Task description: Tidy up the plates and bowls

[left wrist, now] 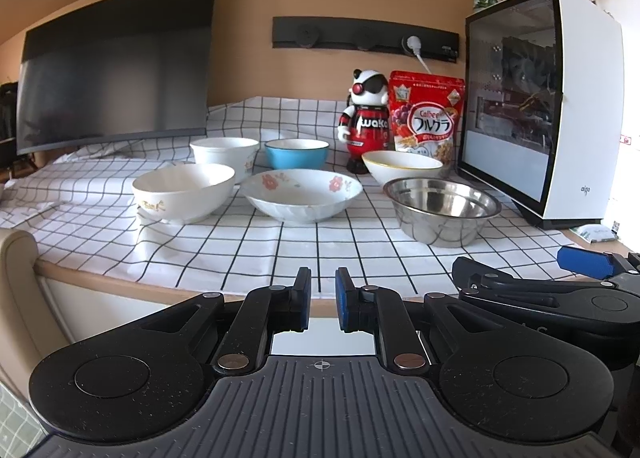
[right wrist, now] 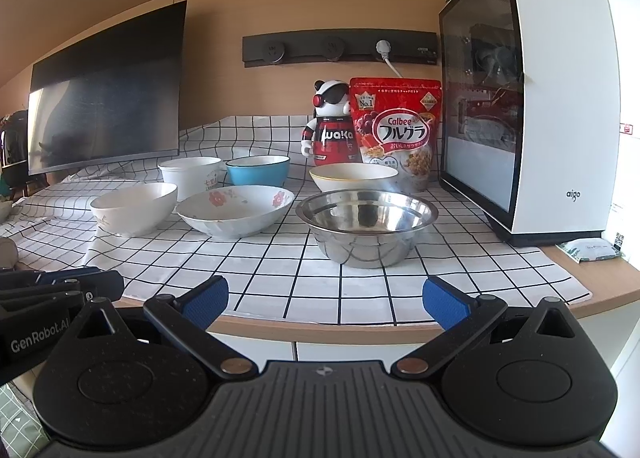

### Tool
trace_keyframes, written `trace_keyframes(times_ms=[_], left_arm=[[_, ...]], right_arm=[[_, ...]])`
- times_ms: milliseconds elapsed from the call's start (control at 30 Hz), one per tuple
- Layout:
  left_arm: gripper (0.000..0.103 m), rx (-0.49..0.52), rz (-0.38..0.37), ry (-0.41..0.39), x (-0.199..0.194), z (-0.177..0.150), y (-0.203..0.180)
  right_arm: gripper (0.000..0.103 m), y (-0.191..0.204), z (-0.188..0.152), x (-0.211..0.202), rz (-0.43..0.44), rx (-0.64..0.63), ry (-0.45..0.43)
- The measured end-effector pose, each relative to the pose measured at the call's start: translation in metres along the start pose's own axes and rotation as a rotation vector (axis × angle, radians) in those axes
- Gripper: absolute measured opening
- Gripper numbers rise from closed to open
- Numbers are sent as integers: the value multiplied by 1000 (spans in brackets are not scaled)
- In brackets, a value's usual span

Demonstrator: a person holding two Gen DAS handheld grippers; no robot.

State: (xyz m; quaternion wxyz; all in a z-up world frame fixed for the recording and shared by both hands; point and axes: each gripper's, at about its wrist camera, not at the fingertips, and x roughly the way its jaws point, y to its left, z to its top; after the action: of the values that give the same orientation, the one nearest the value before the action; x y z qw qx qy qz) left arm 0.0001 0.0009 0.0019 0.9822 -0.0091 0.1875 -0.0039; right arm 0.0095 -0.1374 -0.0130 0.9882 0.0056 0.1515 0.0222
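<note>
Bowls point(left wrist: 303, 193) sit empty and separate on checked cloth point(left wrist: 248, 242), unstacked.

Blue bowl point(left wrist: 297, 153); white bowl, red flowers point(left wrist: 302, 193); steel bowl point(left wrist: 442, 209); black-grid white cloth point(left wrist: 248, 242).

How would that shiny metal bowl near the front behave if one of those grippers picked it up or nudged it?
The metal bowl looks thin-walled, so probably light and stiff, unlikely to break. Its polished sides may slip between the pads. It stands on a narrow base on the wrinkled checked cloth, so a push might rock it or drag the cloth along.
</note>
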Motion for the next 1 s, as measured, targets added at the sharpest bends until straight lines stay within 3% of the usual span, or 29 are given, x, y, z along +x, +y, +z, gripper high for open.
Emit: trace_keyframes(times_ms=[1000], left_arm=[[15, -14, 11, 16, 10, 3, 12]], right_arm=[[103, 9, 3, 11, -6, -9, 22]])
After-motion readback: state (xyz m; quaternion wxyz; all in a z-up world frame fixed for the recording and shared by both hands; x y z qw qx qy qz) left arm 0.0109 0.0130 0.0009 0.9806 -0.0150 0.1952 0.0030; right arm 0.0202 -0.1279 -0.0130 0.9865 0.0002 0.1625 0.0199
